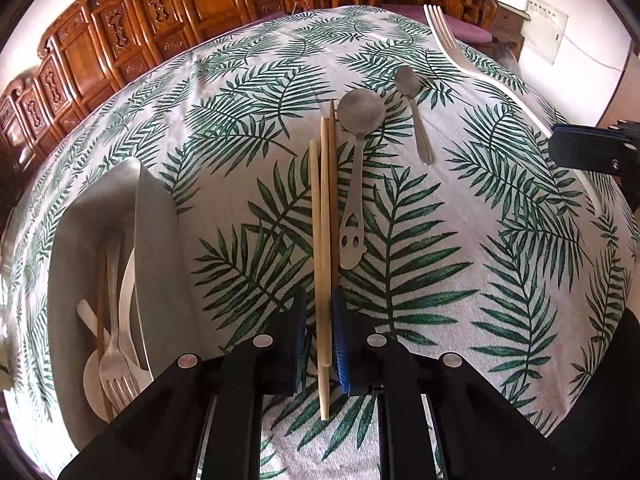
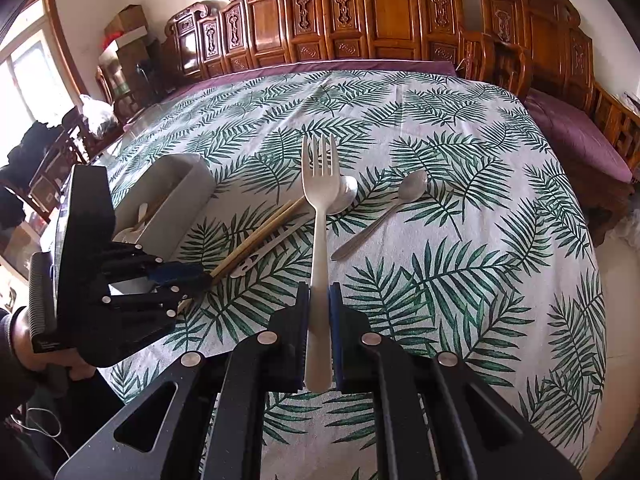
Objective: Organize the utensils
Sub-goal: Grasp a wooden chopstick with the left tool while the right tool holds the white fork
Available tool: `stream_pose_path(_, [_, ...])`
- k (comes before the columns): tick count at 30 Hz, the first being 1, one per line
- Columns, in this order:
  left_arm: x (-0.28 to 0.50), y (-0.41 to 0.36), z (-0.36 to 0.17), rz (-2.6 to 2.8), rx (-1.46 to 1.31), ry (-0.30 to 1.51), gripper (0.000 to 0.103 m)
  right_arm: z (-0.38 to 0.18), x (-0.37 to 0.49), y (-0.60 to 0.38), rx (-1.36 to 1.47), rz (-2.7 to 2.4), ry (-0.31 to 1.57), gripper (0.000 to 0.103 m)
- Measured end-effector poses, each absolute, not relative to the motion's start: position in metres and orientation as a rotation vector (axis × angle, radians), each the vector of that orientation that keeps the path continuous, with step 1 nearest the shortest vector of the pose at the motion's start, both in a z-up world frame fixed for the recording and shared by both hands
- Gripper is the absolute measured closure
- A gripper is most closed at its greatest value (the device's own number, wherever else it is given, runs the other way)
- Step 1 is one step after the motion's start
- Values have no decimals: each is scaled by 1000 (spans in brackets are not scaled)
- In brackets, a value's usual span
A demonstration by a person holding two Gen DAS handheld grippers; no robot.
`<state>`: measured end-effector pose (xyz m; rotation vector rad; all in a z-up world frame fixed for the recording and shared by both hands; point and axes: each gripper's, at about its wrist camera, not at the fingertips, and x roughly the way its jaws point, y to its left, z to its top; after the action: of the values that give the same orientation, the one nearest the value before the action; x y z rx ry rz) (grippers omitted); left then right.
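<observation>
**Both claws loaded: chopsticks on the left, white fork on the right**

From my left wrist camera, the left claw (image 1: 320, 344) has its blue pads nearly together with the near ends of the chopsticks (image 1: 324, 240) between them; the sticks run away from me across the leaf-print counter (image 1: 460, 260). Whether the pads press on the sticks or only bracket them, I cannot say for certain, though the gap looks filled by them. Just right of the sticks lies a round-bowled metal spoon (image 1: 356, 168) with a cut-out handle, touching or nearly touching them. Farther right lies a smaller metal spoon (image 1: 416, 116), apart from the first. At the left stands the grey holder (image 1: 156, 240), with a metal fork (image 1: 114, 344) and white plastic pieces inside. Far right, a white fork (image 1: 464, 60) reaches out from the right claw (image 1: 560, 148) at the frame edge.

From my right wrist camera, the right claw (image 2: 319, 332) is pressed together on the white fork (image 2: 319, 216), pinching its handle, tines pointing away and raised above the counter (image 2: 460, 280). The left claw (image 2: 188, 280) sits at the left, down at the near end of the chopsticks (image 2: 260, 236), beside the grey holder (image 2: 172, 204). The small spoon (image 2: 384, 212) lies right of the fork.
</observation>
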<state>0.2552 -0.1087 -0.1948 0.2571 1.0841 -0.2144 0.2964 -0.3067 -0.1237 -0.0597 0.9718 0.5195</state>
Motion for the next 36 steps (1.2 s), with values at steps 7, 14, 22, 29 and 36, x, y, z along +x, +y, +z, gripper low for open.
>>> stream_pose_path(7, [269, -105, -200, -210, 221, 1130, 91, -125, 296, -306, -63, 520, 975, 92])
stream_pose_path(14, [263, -108, -193, -223, 220, 1086, 99, -127, 295, -304, -69, 523, 980, 91])
stream_pose_path(22, [255, -105, -176, -215, 215, 1030, 99, -129, 295, -304, -71, 521, 982, 92])
stream_pose_path(29, [241, -95, -150, -218, 177, 970, 99, -127, 293, -301, -78, 525, 979, 91])
stream_pose_path(36, [222, -80, -126, -221, 150, 919, 99, -123, 287, -296, -92, 528, 968, 92])
